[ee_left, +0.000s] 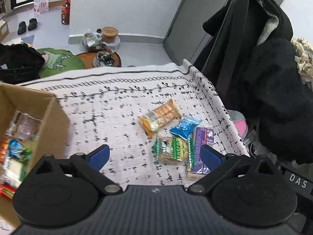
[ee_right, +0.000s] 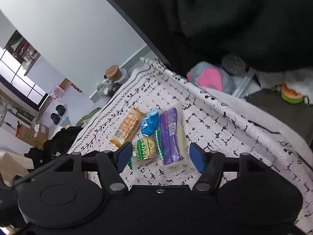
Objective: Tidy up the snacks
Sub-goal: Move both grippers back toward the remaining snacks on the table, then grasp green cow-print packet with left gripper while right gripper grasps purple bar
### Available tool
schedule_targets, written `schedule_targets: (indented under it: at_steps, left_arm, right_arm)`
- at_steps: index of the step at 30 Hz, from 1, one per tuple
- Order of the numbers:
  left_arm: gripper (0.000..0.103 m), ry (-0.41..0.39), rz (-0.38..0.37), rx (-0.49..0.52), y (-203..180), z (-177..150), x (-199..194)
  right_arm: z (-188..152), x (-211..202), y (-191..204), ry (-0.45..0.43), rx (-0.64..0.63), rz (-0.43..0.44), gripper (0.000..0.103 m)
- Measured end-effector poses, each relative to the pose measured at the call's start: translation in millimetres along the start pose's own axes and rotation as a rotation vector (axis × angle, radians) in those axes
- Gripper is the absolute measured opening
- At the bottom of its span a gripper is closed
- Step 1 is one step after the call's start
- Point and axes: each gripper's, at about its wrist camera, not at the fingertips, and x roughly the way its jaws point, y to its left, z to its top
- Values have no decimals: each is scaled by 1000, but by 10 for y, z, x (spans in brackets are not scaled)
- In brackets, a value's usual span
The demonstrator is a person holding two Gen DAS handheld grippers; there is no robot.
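Four snack packets lie together on the patterned cloth [ee_left: 117, 107], right of the cardboard box [ee_left: 52, 117]. The left gripper [ee_left: 155, 155] hangs with jaws released above the green cookie packet [ee_left: 172, 150]. The right gripper [ee_right: 160, 154] has jaws apart around the green cookie packet and the purple packet [ee_right: 170, 135], grasping nothing.

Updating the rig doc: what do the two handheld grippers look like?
Both match: left gripper and right gripper have blue flat finger pads on black linkage arms with silver pivot pins, two round black discs, and a ribbed dark-grey body. No cables or sleeves visible.

Tabletop under a patterned white cloth

On the tabletop [ee_left: 109, 105] a cardboard box [ee_left: 52, 117] of snacks stands at the left; four packets cluster right: an orange cracker pack [ee_left: 159, 115], a blue pack [ee_left: 183, 126], a green pack [ee_left: 172, 150], a purple pack [ee_left: 202, 137], all touching or overlapping
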Motion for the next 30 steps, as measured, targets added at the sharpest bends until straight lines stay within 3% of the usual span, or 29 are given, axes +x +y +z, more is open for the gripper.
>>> schedule_targets:
  at_steps: [10,30]
  left_arm:
    - [81,69,-19,-2,-184,2,554]
    - [72,203,-4,8,-283,25,1288]
  right_arm:
    - [25,331,-132,88,61,3,48]
    - [62,858,-375,184,141,-27,30]
